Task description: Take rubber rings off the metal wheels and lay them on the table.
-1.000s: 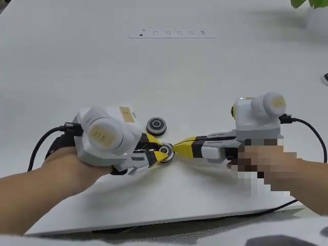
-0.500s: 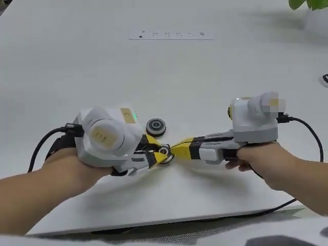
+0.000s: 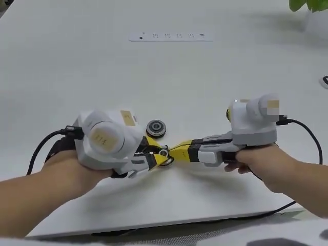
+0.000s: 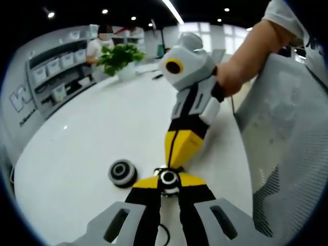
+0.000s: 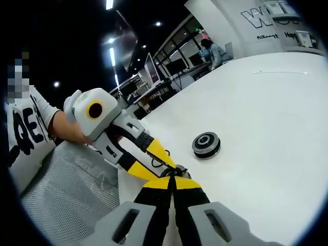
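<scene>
A small metal wheel (image 3: 164,152) is held just above the table, with my left gripper (image 3: 162,155) shut on it. In the left gripper view the wheel (image 4: 168,178) sits between my yellow tips (image 4: 168,181). My right gripper (image 3: 172,150) comes in from the right, its jaws shut on the rubber ring at that wheel's rim. In the right gripper view its tips (image 5: 174,180) meet at the wheel (image 5: 178,170). A second wheel (image 3: 156,127) with its black rubber ring lies flat on the table just behind them, also seen as a wheel (image 4: 123,172) and a wheel (image 5: 206,145).
A white power strip (image 3: 170,36) lies at the far side of the white table (image 3: 102,66). Green plant leaves (image 3: 307,4) show at the far right corner. Black cables (image 3: 312,133) trail from both grippers. The near table edge (image 3: 154,225) runs close below my hands.
Both grippers stay locked on the held wheel. The right gripper's body has edged slightly left and the pair sits a touch lower. The second wheel has not moved.
</scene>
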### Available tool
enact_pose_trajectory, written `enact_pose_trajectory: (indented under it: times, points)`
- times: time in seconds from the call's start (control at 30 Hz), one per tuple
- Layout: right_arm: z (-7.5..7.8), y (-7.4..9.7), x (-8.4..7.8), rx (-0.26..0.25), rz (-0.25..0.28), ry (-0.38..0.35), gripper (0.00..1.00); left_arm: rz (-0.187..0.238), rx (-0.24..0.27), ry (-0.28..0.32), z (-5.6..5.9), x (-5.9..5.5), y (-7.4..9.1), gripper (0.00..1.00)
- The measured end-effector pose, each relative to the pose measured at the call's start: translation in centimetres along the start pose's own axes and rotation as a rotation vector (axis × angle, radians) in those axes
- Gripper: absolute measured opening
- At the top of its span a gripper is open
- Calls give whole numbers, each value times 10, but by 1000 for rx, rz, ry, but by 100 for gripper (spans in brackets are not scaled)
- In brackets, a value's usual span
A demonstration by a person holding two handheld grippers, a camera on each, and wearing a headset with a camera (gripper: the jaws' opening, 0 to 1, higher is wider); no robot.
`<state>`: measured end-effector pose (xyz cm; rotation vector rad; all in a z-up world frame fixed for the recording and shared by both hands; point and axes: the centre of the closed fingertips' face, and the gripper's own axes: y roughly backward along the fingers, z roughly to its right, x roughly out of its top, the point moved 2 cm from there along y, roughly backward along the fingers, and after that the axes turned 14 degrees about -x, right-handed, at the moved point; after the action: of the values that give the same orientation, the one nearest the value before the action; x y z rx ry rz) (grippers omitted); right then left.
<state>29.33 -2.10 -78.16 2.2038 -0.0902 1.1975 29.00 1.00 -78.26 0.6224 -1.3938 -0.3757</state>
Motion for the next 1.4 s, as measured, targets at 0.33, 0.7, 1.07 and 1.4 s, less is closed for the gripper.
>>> enact_pose_trajectory:
  times: [0.33, 0.7, 1.07, 1.4]
  points:
    - [-5, -2, 1, 25, 5, 39, 0, 0, -1, -1, 1, 0, 0, 12]
    - [4, 0, 1, 0, 12, 5, 0, 11, -8, 1, 1, 0, 0, 13]
    - [2, 1, 2, -1, 13, 5, 0, 5, -26, -23, 2, 1, 1, 14]
    - [-2, 3, 4, 1, 21, 5, 0, 15, -60, -14, 8, 6, 7, 24]
